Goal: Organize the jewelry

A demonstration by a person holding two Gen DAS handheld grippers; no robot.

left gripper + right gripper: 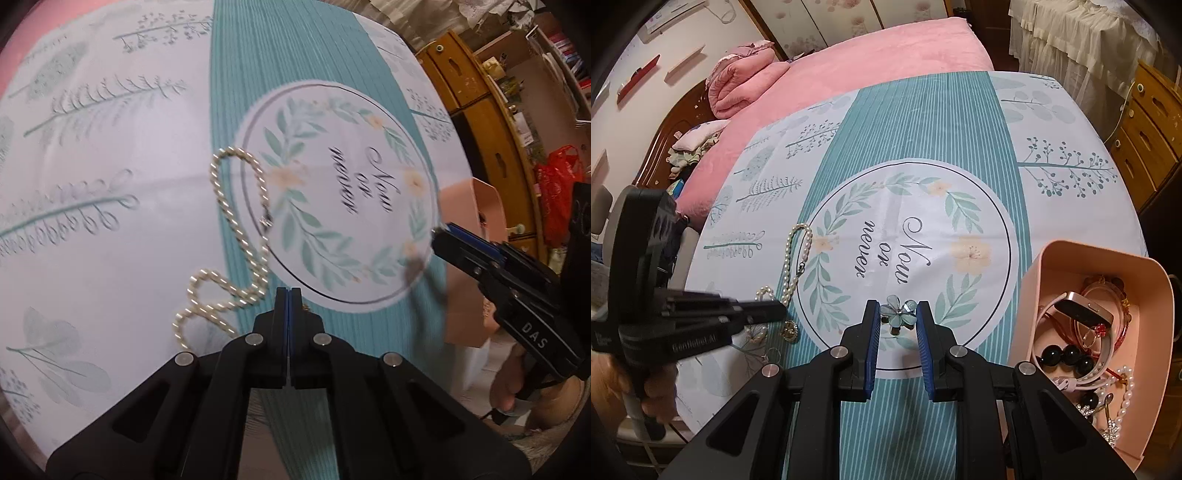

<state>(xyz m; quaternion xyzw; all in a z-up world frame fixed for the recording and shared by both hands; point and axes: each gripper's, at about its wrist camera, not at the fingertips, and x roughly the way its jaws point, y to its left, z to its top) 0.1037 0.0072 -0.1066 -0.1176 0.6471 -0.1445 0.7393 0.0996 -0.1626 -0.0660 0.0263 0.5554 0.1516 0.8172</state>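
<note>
Right gripper (897, 343) is closest in the right wrist view, jaws spread w/ blue pads, and a small pale-blue glass flower brooch (898, 312) sits between the tips. Can't tell if the pads actually touch it or if it's just lying on the surface betw them. It's over the bottom edge of the round wreath print w/ "Now or never" lettering on the teal-striped white tablecloth (923, 122).

Off to the right of those jaws is a pink plastic organizer box (1067, 254) at the surface edge, already holding a bunch of stuff: a rose-gold smartwatch on a white strap (1084, 310), a black bead bracelet (1067, 356), a white pearl strand (1128, 391), plus some red and gold bits too tangled to ID.

Left gripper (288, 299) has its jaws pressed together, nothing visibly pinched. In the right wrist view it comes in from the left, tip just beside the lower end of a long white pearl necklace (792, 258) that snakes up the cloth away from it. In its own view the same necklace (236, 229) loops up-left of the jaw tips, clasp lying on the wreath circle's rim.

Also near the left tip in the right view: a small gold ring-ish piece (790, 330), too small to say more. Pink bed blanket (886, 48) behind the surface.
</note>
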